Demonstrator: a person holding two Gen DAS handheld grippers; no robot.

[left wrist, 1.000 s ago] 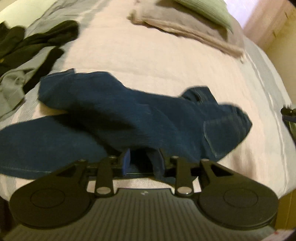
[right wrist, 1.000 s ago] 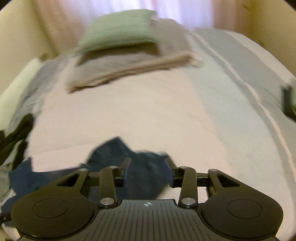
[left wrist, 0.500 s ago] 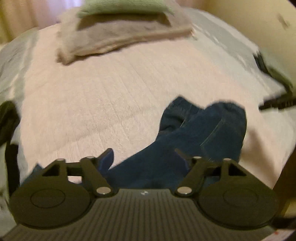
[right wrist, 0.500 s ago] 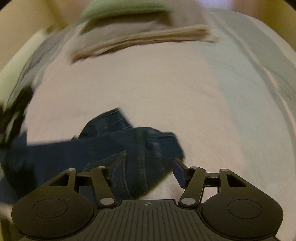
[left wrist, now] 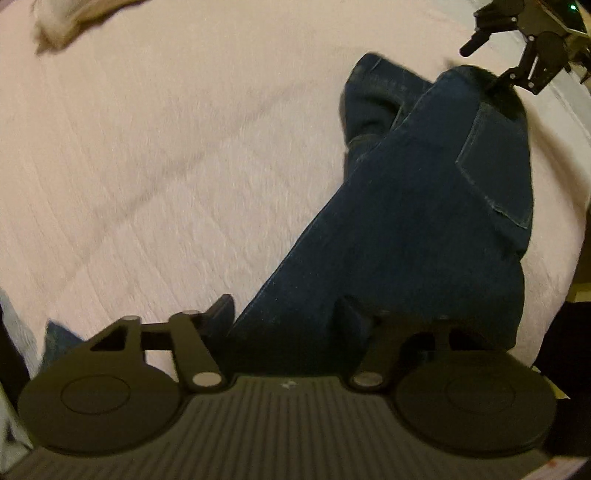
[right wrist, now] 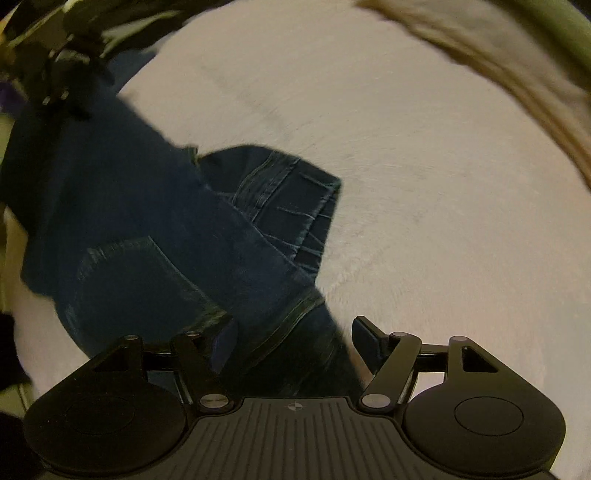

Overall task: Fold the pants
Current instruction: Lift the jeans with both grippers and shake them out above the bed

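Note:
Dark blue jeans (left wrist: 406, 221) lie bunched on a pale pink bedspread (left wrist: 147, 147), back pocket (left wrist: 495, 173) facing up. My left gripper (left wrist: 288, 310) is open and low over the leg end, with denim lying between its fingers. In the right wrist view the jeans (right wrist: 147, 221) show their waistband (right wrist: 295, 206) and pocket (right wrist: 129, 280). My right gripper (right wrist: 295, 332) is open, with the waistband seam between its fingers. Each gripper shows in the other's view: the right gripper (left wrist: 517, 48) at the jeans' far end, the left gripper (right wrist: 62, 74) blurred at the upper left.
A folded beige blanket (right wrist: 498, 55) lies at the head of the bed, its corner (left wrist: 62, 26) also in the left wrist view, with a green pillow (right wrist: 570, 22) on it. The bedspread (right wrist: 406, 184) stretches beyond the jeans. The bed's edge (left wrist: 576, 221) drops off right of the jeans.
My left gripper, shut on the jeans a second ago, has opened. Both grippers have dropped closer to the jeans and turned, at opposite ends of them.

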